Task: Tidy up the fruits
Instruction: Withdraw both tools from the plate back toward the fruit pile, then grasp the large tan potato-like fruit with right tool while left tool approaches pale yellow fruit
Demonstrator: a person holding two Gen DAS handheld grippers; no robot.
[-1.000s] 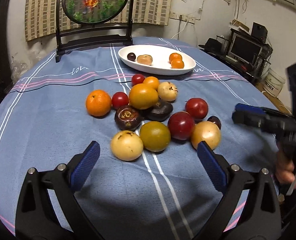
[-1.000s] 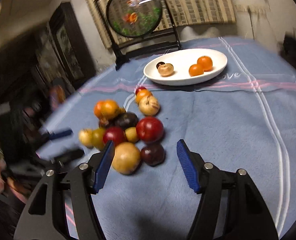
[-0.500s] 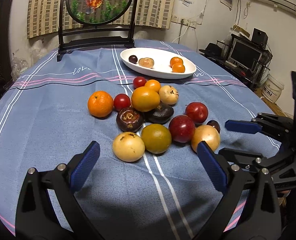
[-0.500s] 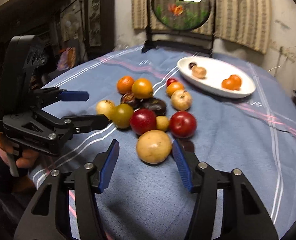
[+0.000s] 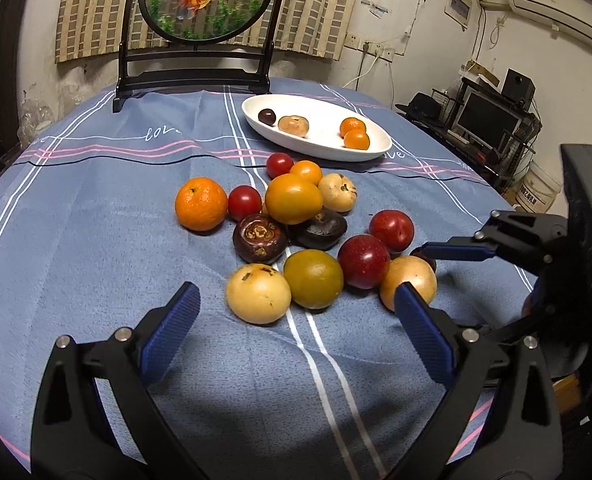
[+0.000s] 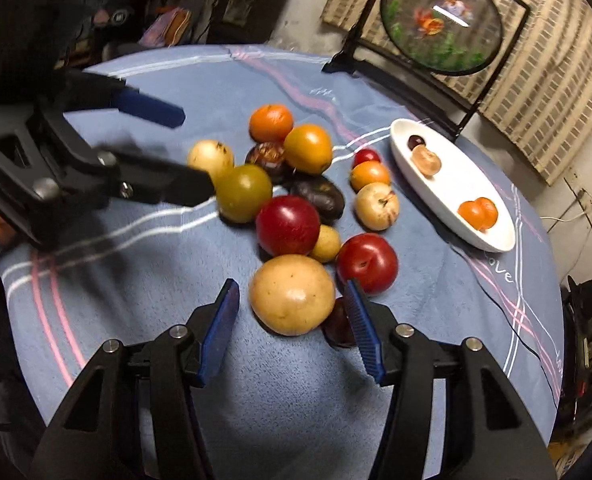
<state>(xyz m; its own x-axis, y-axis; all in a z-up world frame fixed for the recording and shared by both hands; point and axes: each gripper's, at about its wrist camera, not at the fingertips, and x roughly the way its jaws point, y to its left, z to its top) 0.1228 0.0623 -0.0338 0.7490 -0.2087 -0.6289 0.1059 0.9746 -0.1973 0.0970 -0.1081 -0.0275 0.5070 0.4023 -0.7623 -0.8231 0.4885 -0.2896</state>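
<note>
The blue striped cloth over the round bench carries the word "love" in white cursive script near its far fold, and again, partly hidden, beside the white oval dish; no other writing can be read.

The fruits lie in a loose cluster mid-bench. From the left in the left wrist view: a dimpled orange mandarin, a small glossy red tomato touching it, a dark brown wrinkled fruit, a smooth yellow-orange fruit, a pale tan speckled round fruit at the near edge, an olive-green fruit against it, a shiny deep red plum, and a second tan fruit furthest right. The dish, behind the cluster, is glazed and smooth and holds a dark plum, a beige fruit and two small oranges.

The left gripper hangs over the near cloth, its jaws wide apart with ribbed blue pads, nothing between them; the pale tan fruit sits just beyond.

The right gripper points down at the right-hand tan fruit. Its jaws stand apart either side of that fruit, and the pads are not seen to press on it; the right pad is just beside a small dark fruit.

A round goldfish screen in a black frame stands at the far edge.
</note>
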